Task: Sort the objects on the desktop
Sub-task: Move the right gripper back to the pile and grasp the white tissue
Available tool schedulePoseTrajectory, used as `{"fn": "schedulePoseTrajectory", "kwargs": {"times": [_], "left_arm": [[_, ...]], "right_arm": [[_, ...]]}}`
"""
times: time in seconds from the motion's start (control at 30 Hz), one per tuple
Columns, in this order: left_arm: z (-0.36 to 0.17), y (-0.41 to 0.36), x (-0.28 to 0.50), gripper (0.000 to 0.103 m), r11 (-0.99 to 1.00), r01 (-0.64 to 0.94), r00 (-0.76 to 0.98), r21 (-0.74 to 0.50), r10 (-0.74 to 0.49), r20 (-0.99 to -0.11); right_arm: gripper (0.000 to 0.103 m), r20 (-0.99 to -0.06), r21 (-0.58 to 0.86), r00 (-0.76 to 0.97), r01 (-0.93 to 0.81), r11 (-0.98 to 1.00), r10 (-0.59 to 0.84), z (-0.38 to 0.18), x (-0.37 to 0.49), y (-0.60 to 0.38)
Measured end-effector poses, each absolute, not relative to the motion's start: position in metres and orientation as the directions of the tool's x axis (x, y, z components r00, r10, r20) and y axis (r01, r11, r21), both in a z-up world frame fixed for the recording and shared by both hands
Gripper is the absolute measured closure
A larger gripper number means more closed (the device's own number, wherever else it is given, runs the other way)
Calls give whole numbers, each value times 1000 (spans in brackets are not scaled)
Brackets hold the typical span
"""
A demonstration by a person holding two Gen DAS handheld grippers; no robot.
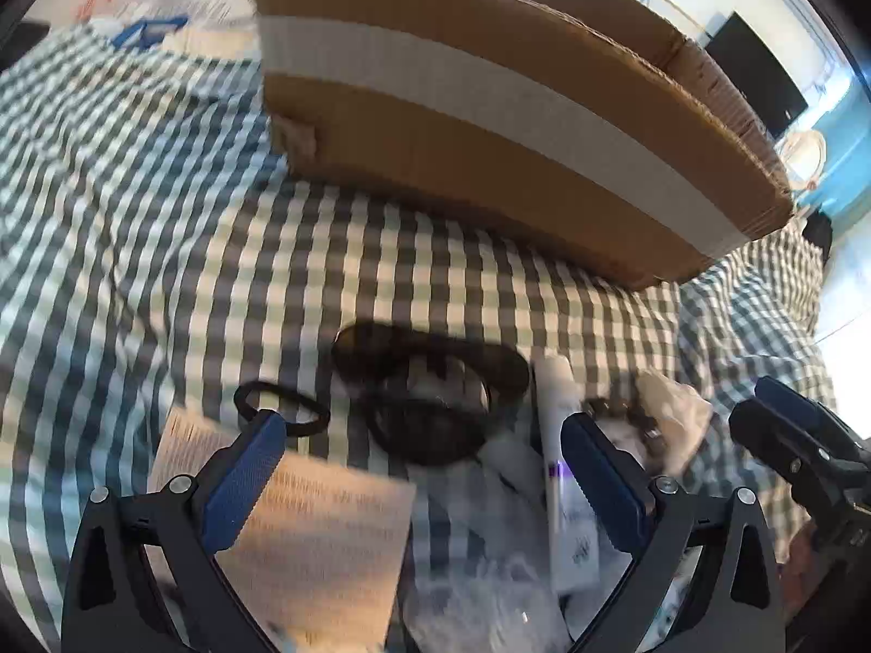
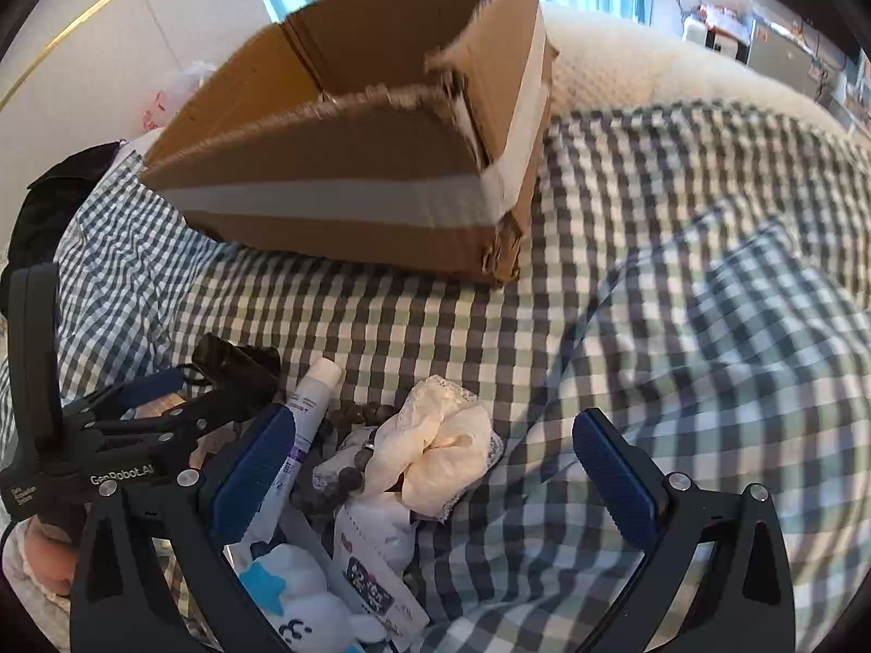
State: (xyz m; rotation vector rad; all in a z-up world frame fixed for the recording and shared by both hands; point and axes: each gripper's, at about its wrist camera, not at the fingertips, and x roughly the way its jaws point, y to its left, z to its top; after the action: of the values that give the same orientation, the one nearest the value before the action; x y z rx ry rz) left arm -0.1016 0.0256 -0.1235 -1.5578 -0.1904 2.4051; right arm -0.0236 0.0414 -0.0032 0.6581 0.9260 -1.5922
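Left wrist view: left claw [image 1: 424,468] gapes empty over sunglasses [image 1: 430,397] (blurred); right claw [image 2: 435,468] likewise wide, empty.

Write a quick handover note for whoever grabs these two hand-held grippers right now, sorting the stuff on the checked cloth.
Left hand-held gripper: open, empty, above the sunglasses.
Right hand-held gripper: open, empty, above the cream lace cloth.
Things: all in one pile on the checked cloth, namely the sunglasses, black hair tie, printed paper, white tube, bead bracelet, lace cloth, white plush toy.
Cardboard box: open-topped, behind the pile; what shows of its inside looks empty.
Done: nothing visibly sorted.
Left: the whole pile, probably starting with the sunglasses.
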Motion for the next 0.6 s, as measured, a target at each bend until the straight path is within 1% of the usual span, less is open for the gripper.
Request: {"fn": "schedulePoseTrajectory", "kwargs": {"times": [0.07,0.3,0.4,0.53,0.57,0.6], "left_arm": [[-128,31,-107,0,-954,-168,-380,-250,297,-876],[-145,39,-120,0,-955,-149,-351,-256,293,-889],[-146,35,-118,0,-954,-140,-384,-263,297,-874],[-145,34,-110,0,-957,-153,-420,-247,290,-860],[-144,34,-108,1,-956,-161,-428,-246,292,-855],[-143,35,-106,2,-954,-167,-433,-249,298,-851]], "right_arm": [[1,-825,-213,-215,975,-65,-522,-9,-26,38],[1,-848,-202,-220,975,-89,-482,-21,-35,30],[3,-856,-214,-232,972,-93,-462,-25,-36,28],[17,-867,-209,-230,973,-96,-443,-30,-37,27],[21,-870,-209,-230,973,-95,-437,-30,-37,27],[28,-871,-214,-231,973,-89,-433,-32,-35,27]]}}
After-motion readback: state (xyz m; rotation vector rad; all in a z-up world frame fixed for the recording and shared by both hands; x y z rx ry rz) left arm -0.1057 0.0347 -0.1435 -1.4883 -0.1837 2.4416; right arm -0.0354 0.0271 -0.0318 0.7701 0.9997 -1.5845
